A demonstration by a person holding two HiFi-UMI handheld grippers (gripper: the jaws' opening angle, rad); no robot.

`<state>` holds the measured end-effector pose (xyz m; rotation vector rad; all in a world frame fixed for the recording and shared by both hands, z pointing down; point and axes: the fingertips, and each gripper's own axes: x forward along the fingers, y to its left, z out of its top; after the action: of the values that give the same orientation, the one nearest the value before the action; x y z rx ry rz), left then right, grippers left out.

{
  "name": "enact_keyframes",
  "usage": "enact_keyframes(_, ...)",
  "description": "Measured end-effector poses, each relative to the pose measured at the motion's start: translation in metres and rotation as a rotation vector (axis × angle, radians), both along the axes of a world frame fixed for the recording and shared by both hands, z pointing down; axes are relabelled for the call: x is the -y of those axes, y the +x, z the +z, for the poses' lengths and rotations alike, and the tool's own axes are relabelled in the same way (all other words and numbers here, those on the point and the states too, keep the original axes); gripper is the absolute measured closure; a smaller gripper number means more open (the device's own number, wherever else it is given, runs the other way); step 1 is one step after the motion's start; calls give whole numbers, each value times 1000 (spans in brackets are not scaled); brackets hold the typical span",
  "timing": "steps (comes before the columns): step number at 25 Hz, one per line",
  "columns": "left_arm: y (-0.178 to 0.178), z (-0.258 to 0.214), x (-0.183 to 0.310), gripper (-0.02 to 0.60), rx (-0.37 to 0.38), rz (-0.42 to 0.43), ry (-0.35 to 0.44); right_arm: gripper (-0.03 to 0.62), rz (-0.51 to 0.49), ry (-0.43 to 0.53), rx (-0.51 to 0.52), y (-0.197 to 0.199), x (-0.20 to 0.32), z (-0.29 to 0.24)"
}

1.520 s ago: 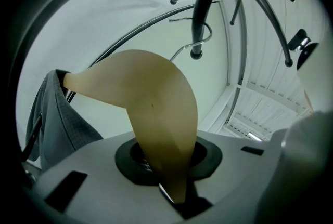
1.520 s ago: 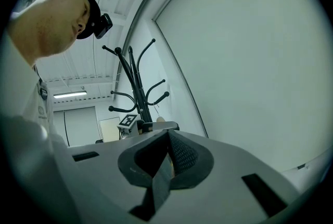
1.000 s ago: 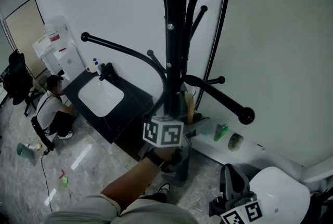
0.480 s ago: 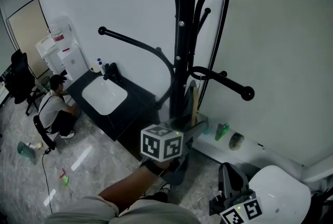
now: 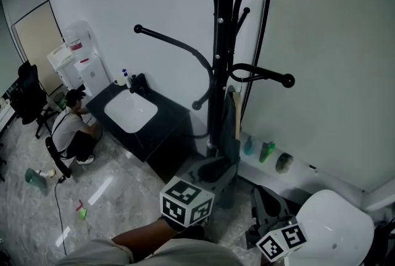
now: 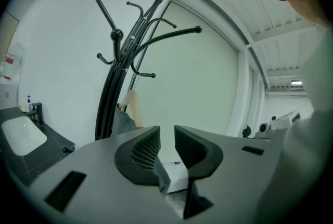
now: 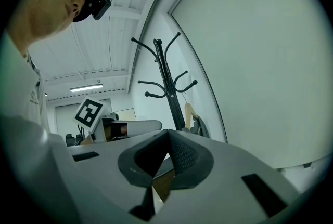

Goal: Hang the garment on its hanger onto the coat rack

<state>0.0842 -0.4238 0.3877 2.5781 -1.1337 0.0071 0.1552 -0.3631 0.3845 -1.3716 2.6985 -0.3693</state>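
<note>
The black coat rack (image 5: 222, 42) stands against the white wall. A grey garment (image 5: 230, 129) on a wooden hanger (image 5: 237, 118) hangs from one of its low hooks, close to the pole. My left gripper (image 5: 207, 178) is below the garment and apart from it. Its jaws (image 6: 166, 137) are closing with a gap between them and nothing in it. The rack (image 6: 117, 77) and the garment (image 6: 125, 120) show beyond them. My right gripper (image 5: 262, 206) is low at the right, and its jaws (image 7: 165, 158) are shut on nothing. The rack (image 7: 167, 88) and hanger (image 7: 189, 114) stand behind.
A black counter with a white basin (image 5: 129, 112) stands left of the rack. A person (image 5: 73, 130) crouches beside it, near a water dispenser (image 5: 80, 61). Small bottles (image 5: 266, 151) line the wall ledge. A white round seat (image 5: 336, 231) is at the lower right.
My left gripper has drawn back down and away from the rack pole. The garment stays hanging on the rack. The right gripper has hardly moved.
</note>
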Motion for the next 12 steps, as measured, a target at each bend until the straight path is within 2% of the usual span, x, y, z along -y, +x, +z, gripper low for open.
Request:
enact_keyframes(4,13,8,-39,565,6,44,-4,579,-17,-8,-20,-2,-18,6)
enact_keyframes(9,28,11,-86,575,18,87,10,579,-26,-10,-22,-3,-46,8)
enact_keyframes(12,29,11,-99,577,19,78,16,579,-29,-13,-19,-2,-57,11)
